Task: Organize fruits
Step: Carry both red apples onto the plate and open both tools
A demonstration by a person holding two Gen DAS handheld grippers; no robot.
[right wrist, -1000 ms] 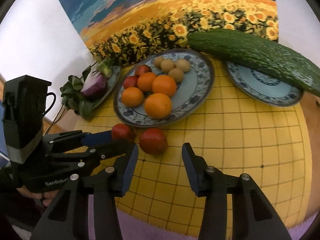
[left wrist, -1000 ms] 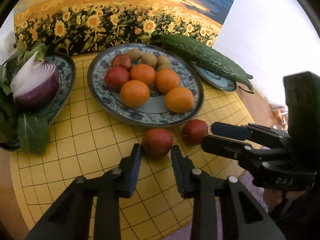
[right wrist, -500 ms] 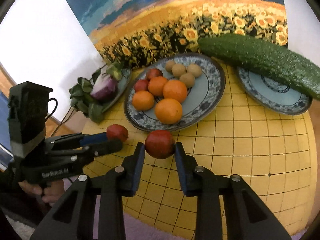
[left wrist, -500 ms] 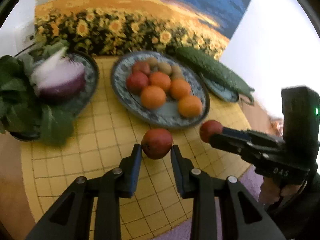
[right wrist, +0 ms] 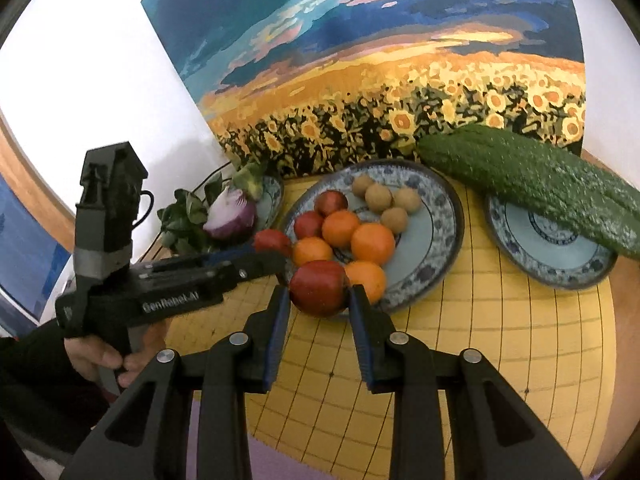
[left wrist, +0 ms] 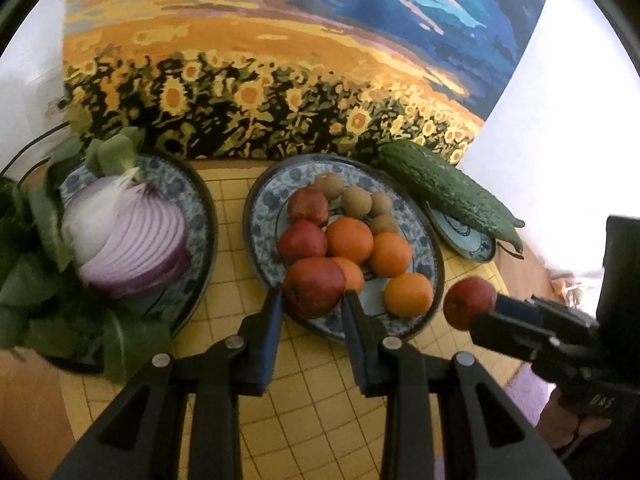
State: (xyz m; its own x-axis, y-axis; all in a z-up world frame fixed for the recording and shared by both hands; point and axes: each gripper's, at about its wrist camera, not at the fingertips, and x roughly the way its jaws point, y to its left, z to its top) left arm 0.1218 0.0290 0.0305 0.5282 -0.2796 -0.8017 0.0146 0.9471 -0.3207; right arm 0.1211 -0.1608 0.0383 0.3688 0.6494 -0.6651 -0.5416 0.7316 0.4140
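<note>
1. Step in hand, as I judge it: carrying the last two loose fruits to the large blue-and-white patterned fruit plate (left wrist: 434, 256). Both claws are loaded.

2. Left claw (left wrist: 312, 300): clenched on a round dark-red fruit (left wrist: 314, 286), pinched on both sides between its black fingers. In the left wrist view the fruit hangs in front of the plate's near rim; whether it touches the rim I cannot tell.

3. Right claw (right wrist: 318, 294): clenched on a second round dark-red fruit (right wrist: 319, 286). In the right wrist view it sits at the plate's near edge, just beside an orange (right wrist: 366, 278). From the left wrist view this fruit (left wrist: 469, 302) appears off the plate's right side, above the yellow gridded mat (left wrist: 320, 432) on the counter.

4. Plate contents: two red fruits (left wrist: 303, 240) at the left, a cluster of oranges (left wrist: 350, 238) in the middle, small round brown fruits (left wrist: 356, 200) at the back. Bare glaze shows at the near right (right wrist: 424, 240).

5. Next move calls for: advancing each claw over the rim, lowering beside the seated red fruits, then releasing gently. Round fruit is likely to roll, so set it against a neighbour.

6. Untouched: halved purple onion (left wrist: 128, 236), long bumpy green cucumber (left wrist: 452, 188).
</note>
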